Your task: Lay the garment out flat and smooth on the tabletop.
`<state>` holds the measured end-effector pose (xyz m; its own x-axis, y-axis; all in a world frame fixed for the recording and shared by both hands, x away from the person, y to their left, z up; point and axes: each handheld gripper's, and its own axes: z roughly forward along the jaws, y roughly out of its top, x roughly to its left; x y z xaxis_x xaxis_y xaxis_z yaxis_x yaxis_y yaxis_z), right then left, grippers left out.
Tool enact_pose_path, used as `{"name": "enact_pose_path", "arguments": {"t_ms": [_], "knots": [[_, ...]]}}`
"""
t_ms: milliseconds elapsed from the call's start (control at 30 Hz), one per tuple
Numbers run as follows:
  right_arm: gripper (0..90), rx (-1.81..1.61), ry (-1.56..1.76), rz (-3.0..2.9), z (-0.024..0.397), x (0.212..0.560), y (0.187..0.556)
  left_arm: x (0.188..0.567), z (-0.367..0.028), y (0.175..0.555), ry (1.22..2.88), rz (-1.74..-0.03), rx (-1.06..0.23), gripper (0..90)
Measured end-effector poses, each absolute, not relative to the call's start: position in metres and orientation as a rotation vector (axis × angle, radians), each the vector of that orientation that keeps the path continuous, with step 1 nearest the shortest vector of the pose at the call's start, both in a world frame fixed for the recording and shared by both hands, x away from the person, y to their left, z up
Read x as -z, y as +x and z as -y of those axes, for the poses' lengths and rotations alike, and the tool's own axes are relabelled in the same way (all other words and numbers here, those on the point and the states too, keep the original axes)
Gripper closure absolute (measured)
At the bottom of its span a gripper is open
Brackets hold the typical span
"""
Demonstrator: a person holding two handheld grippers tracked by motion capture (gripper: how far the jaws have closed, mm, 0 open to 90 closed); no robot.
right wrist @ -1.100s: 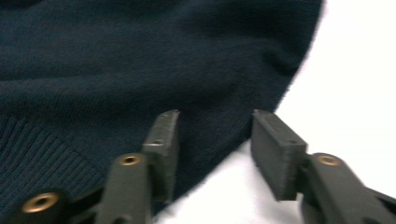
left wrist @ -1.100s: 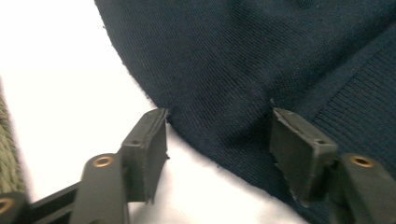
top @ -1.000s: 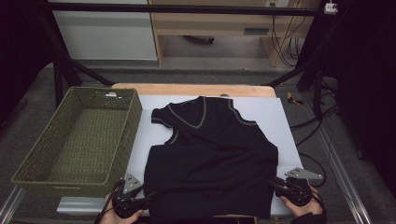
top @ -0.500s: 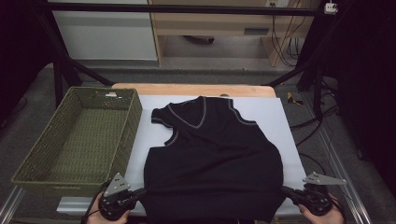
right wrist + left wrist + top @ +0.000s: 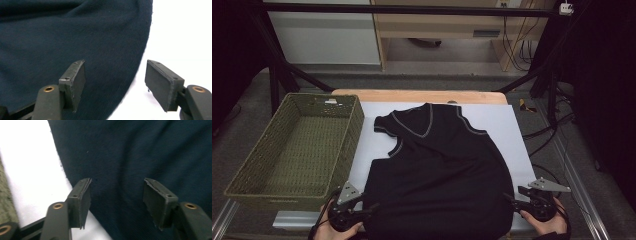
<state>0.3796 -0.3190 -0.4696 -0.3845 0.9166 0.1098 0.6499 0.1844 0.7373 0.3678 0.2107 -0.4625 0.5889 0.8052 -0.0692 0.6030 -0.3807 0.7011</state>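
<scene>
1. Your left tool [image 5: 371,207] sits at the lower left corner of the black shirt [image 5: 437,175], near the front edge of the table [image 5: 517,130]. Its jaws have just been opening and now stand apart. In the left gripper view the shirt's side edge runs between them, but neither pad presses on the cloth.
2. Your right tool [image 5: 508,199] sits at the shirt's lower right corner, mirrored to the left one. Its jaws have also just been opening and stand apart. In the right gripper view the curved hem lies between the pads [image 5: 77,80], with dark fabric under one pad and white surface under the other; nothing is clamped.
3. Your left hand [image 5: 329,227] and right hand [image 5: 544,220] come in from the bottom of the high view, each wrapped around its tool's body. A grey three-cornered plate tops each tool.
4. The shirt lies flat on the white sheet [image 5: 377,145] that covers the table, its front up. The grey-trimmed V-neck [image 5: 424,125] points away from you, and the hem reaches the front edge between your two tools. One short sleeve [image 5: 384,125] spreads out toward the left.
5. A green woven basket [image 5: 254,172] stands to the left of the sheet, just beside the left sleeve and your left tool.
6. Beyond the table's far wooden edge you see the floor, dark frame bars and loose cables [image 5: 524,50] at the right.
</scene>
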Motion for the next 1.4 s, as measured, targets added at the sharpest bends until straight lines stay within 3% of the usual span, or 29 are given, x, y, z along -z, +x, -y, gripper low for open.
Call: {"name": "enact_pose_path", "arguments": {"t_ms": [133, 300, 433, 700, 967, 1033, 1133, 1400], "knots": [[34.7, -0.988, 1.456, -2.129, 0.315, 0.476, 0.385, 0.473, -0.212, 0.371, 2.117, -1.116, -0.375, 35.1], [47.0, -0.954, 1.415, -2.144, 0.313, 0.481, 0.386, 0.478, -0.213, 0.373, 2.100, -1.088, -0.387, 37.6], [56.5, -0.964, 1.368, -2.138, 0.314, 0.482, 0.385, 0.478, -0.215, 0.373, 2.098, -1.099, -0.396, 50.4], [65.9, -0.950, 1.414, -2.114, 0.314, 0.480, 0.384, 0.477, -0.210, 0.369, 2.138, -1.071, -0.387, 81.5], [61.3, -0.926, 1.495, -2.092, 0.321, 0.477, 0.389, 0.476, -0.211, 0.370, 2.145, -1.064, -0.369, 86.5], [65.6, -0.934, 1.500, -2.080, 0.320, 0.479, 0.389, 0.475, -0.212, 0.370, 2.138, -1.069, -0.352, 87.0], [84.4, -0.958, 1.529, -2.102, 0.318, 0.478, 0.389, 0.474, -0.213, 0.368, 2.143, -1.069, -0.337, 87.5], [86.6, -1.003, 1.509, -2.133, 0.324, 0.459, 0.375, 0.450, -0.230, 0.348, 2.127, -1.040, -0.285, 88.0]]}}
